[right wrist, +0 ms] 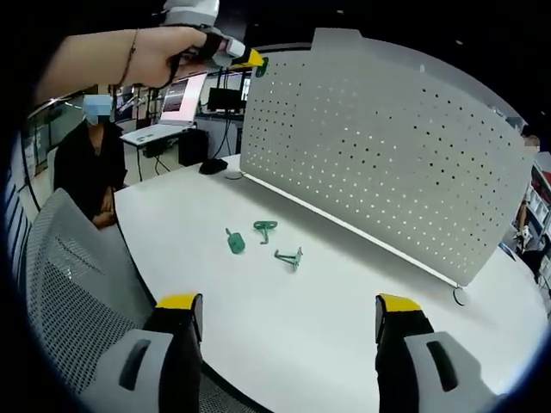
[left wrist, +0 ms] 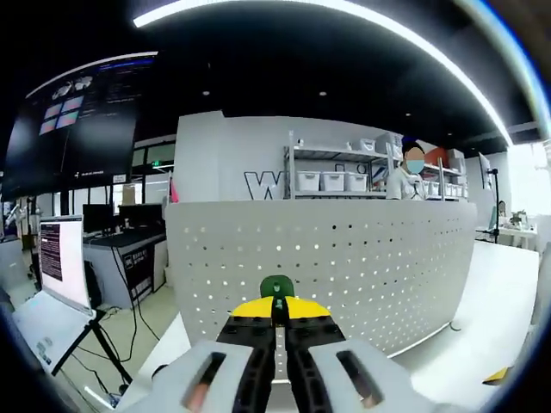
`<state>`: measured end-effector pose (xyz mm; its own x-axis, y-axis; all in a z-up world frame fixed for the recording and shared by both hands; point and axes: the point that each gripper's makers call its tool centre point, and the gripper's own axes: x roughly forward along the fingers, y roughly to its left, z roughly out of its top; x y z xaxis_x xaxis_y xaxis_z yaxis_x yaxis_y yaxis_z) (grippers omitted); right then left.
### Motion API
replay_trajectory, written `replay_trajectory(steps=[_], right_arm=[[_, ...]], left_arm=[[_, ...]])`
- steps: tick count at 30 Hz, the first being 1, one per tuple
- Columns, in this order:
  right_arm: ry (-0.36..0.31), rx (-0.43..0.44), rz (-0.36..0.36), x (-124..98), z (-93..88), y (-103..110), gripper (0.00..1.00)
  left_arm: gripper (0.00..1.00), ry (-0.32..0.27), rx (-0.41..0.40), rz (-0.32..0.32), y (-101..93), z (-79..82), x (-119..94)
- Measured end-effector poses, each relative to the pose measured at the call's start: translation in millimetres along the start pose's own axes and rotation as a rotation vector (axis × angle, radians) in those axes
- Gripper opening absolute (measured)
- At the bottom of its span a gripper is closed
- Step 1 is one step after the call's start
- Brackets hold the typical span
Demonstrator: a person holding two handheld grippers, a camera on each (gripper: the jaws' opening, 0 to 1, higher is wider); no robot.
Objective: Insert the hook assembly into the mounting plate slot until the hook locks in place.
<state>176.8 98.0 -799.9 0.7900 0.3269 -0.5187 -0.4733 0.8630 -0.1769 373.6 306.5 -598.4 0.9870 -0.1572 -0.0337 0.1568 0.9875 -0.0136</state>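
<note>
The green hook [left wrist: 276, 286] sits pinched between my left gripper's [left wrist: 276, 320] closed tips, mostly hidden, just before the pegboard [left wrist: 362, 258]. My right gripper [right wrist: 288, 311] gapes wide above three loose hooks [right wrist: 264, 237] on the table [right wrist: 327, 327].

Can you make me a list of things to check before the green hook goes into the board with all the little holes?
1. Hook held tight: the left gripper has its fingers closed on a small green plastic hook. Ok.
2. Hook near the board: in the right gripper view it is up by the top edge of the white perforated metal board. Ok.
3. Hook prongs lined up with holes: cannot tell, the prongs are hidden.
4. Right gripper out of the way: open, low over the white table. Ok.
5. Three spare green hooks in sight on the table. Ok.
</note>
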Motion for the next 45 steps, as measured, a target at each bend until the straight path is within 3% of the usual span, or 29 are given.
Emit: replay_trajectory(steps=[12, 26, 45], right_arm=[[0.004, 0.007, -0.008, 0, -1.3, -3, 0.79], [-0.005, 0.008, -0.021, -2, 1.0, -6, 0.78], [-0.010, 0.002, -0.017, -2, 2.5, -4, 0.76]], left_arm=[[0.01, -0.035, -0.006, 0.030, 3.6, 8.8, 19], [0.01, -0.095, 0.026, 0.045, 1.3, 32.2, 50], [0.01, -0.119, 0.073, 0.048, -9.0, 38.8, 80]])
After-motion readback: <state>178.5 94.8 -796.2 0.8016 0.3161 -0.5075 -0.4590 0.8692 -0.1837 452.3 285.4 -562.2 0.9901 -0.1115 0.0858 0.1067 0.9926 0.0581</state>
